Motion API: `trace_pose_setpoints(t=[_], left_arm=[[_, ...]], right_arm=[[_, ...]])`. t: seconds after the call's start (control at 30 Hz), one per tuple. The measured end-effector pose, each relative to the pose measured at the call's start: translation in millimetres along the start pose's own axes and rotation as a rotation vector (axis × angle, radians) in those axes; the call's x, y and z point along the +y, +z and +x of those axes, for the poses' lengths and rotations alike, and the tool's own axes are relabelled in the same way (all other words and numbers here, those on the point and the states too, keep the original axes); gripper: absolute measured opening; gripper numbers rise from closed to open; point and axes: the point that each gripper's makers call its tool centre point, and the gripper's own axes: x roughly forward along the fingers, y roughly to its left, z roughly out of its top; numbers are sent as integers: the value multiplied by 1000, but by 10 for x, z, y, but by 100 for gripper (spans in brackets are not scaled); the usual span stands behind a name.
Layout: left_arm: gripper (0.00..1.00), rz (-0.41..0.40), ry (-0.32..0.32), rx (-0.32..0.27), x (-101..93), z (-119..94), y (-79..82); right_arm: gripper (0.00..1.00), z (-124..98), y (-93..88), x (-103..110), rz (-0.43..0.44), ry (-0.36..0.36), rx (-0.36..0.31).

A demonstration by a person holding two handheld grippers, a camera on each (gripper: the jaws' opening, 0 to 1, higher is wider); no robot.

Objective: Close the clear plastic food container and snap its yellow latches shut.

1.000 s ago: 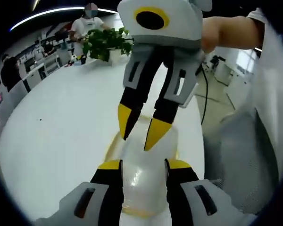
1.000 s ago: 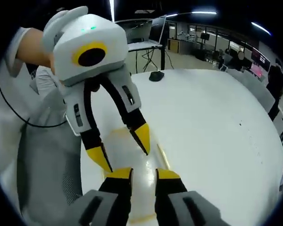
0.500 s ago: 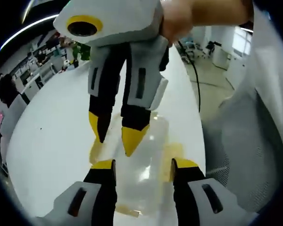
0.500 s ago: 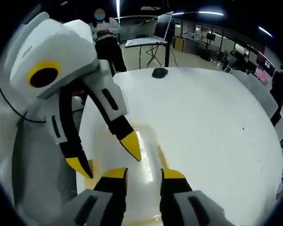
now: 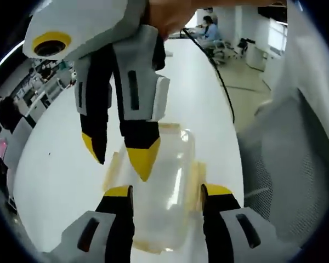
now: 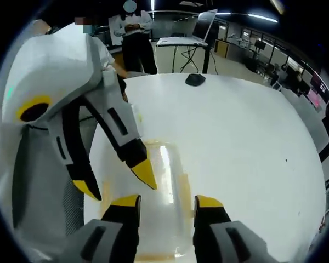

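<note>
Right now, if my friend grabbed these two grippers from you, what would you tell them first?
Left gripper: open, empty, low over the near end of the container.
Right gripper: open, empty, tips just above the lid; I cannot tell if they touch it.
The container lies on the white table near its edge, with the lid down on it.
Yellow latches run along its long sides; whether any has snapped shut is too blurred to tell.
Left to do: press each latch down and check that all hold.
</note>
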Motion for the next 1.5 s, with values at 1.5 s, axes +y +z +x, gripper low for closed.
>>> trace_pose_setpoints(t=[1.5], left_arm=[[47, 144, 41, 94, 35, 143, -8]], right_arm=[[36, 168, -103, 70, -27, 246, 244]])
